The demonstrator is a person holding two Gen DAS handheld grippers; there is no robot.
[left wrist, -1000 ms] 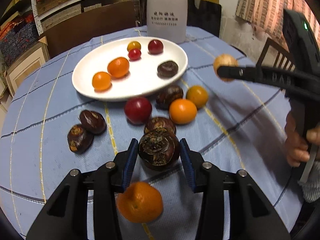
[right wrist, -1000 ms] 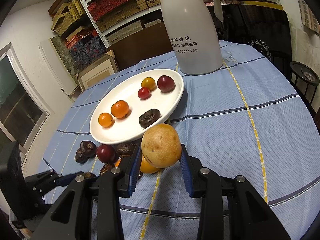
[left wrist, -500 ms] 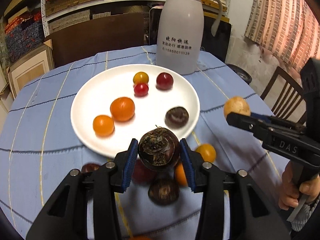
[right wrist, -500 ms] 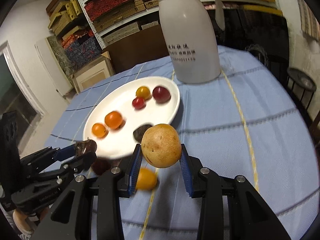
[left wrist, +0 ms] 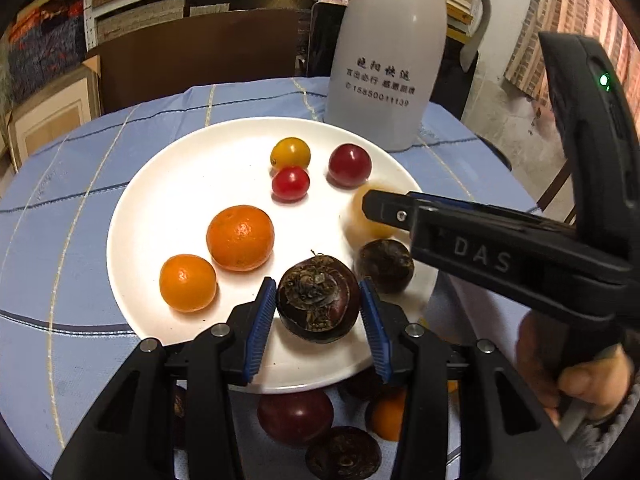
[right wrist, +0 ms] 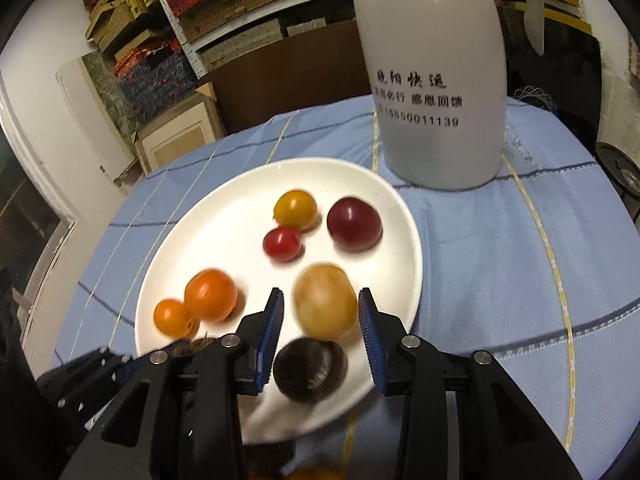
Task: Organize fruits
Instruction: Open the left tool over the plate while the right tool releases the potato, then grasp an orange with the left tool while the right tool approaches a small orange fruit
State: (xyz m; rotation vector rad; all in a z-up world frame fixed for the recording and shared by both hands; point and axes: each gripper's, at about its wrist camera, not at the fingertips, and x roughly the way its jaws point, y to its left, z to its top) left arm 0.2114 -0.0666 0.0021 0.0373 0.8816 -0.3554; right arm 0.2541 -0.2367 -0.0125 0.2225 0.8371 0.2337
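Over the white plate (left wrist: 132, 216), your left hand-held gripper (left wrist: 319, 308) pinched a water chestnut (left wrist: 318, 304) while your right hand-held gripper's (right wrist: 321, 322) jaws were opening around the tan fruit (right wrist: 326, 306) (blurred). Best released low, clear of neighbouring fruit, lest either roll.

Left gripper (left wrist: 319, 305) fingers clamped, right gripper (right wrist: 320, 308) fingers opening, both angled downward side by side

Dim warm indoor light, fisheye-bent dark corners, motion blur in right view.
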